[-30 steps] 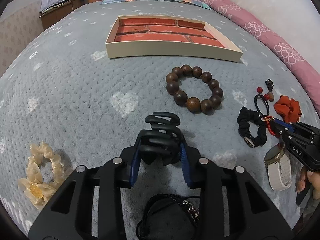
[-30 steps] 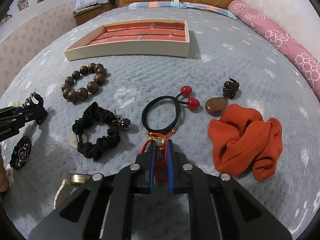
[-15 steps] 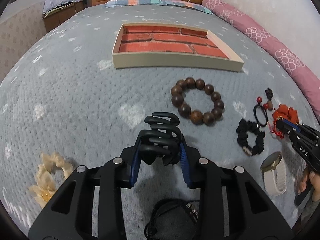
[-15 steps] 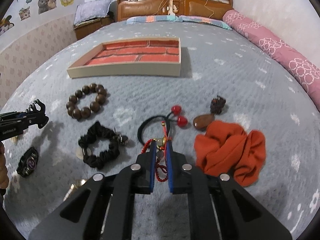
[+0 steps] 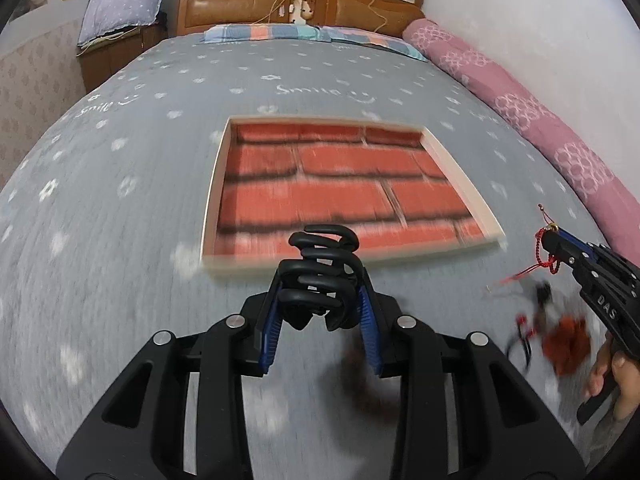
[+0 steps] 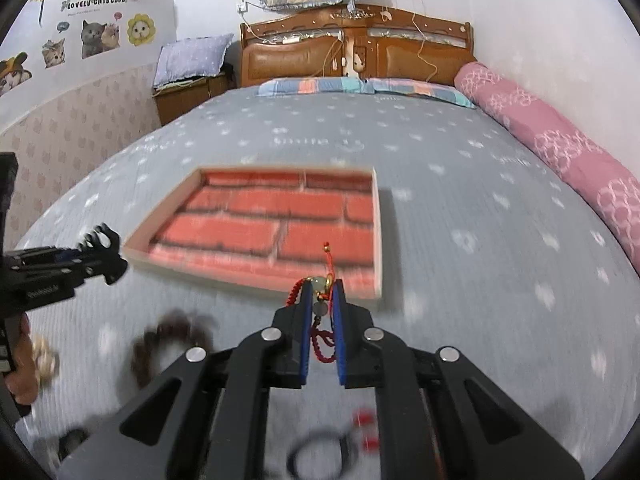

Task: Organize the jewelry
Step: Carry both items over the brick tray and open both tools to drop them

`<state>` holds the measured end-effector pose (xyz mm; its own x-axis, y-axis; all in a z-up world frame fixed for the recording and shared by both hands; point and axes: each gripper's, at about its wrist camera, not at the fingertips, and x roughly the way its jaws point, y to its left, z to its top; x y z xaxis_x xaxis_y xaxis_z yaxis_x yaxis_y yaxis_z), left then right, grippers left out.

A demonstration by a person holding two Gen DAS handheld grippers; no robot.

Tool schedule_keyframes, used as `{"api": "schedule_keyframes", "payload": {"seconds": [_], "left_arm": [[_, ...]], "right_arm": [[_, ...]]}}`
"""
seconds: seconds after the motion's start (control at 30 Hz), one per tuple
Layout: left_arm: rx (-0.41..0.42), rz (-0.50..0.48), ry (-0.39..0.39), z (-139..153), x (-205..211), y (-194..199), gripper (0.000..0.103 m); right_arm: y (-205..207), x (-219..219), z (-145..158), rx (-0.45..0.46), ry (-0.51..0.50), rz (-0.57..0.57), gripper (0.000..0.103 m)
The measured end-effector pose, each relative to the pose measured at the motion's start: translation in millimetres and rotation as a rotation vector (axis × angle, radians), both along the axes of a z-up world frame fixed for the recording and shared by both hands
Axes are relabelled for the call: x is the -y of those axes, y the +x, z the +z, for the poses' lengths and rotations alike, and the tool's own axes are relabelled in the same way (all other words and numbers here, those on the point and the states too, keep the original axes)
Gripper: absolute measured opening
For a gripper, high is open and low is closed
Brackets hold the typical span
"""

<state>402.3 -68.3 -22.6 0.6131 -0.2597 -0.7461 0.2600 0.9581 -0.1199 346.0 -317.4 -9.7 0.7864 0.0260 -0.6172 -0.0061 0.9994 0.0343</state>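
My left gripper is shut on a black hair claw clip and holds it in the air just before the near rim of the brick-patterned tray. My right gripper is shut on a red cord bracelet with a pale bead, held above the tray's near right corner. The right gripper also shows at the right of the left wrist view, the left gripper at the left of the right wrist view. The tray holds nothing.
On the grey bedspread lie a blurred brown bead bracelet, an orange scrunchie, a black hair tie with red beads and a pale scrunchie. A pink bolster runs along the right. The wooden headboard stands behind.
Both grippers have risen and moved forward towards the tray, each carrying its item. The other jewelry has dropped to the bottom of both views.
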Motion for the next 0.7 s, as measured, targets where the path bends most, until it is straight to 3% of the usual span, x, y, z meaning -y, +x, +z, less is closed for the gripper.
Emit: {"api": "schedule_keyframes", "payload": {"seconds": [0.2, 0.37, 0.53, 0.7], "left_arm": [[-0.023, 0.015, -0.016, 8.3, 15.5, 80.7, 0.033], [-0.084, 0.042, 0.011, -6.9, 27.9, 142.1, 0.033], [-0.162, 0.069, 0.027, -35.6, 32.5, 191.1, 0.033], [-0.191, 0.076, 0.053, -52.5, 35.4, 215.9, 0.033]], "right_arm": [[92.2, -9.4, 11.8, 0.001, -0.010, -0.005, 0.010], [158.8, -8.6, 8.6, -0.035, 0.016, -0.026, 0.010], [204.8, -5.5, -5.9, -0.091, -0.015, -0.044, 0.010], [233.0, 4.0, -24.9, -0.153, -0.005, -0.064, 0.010]]}}
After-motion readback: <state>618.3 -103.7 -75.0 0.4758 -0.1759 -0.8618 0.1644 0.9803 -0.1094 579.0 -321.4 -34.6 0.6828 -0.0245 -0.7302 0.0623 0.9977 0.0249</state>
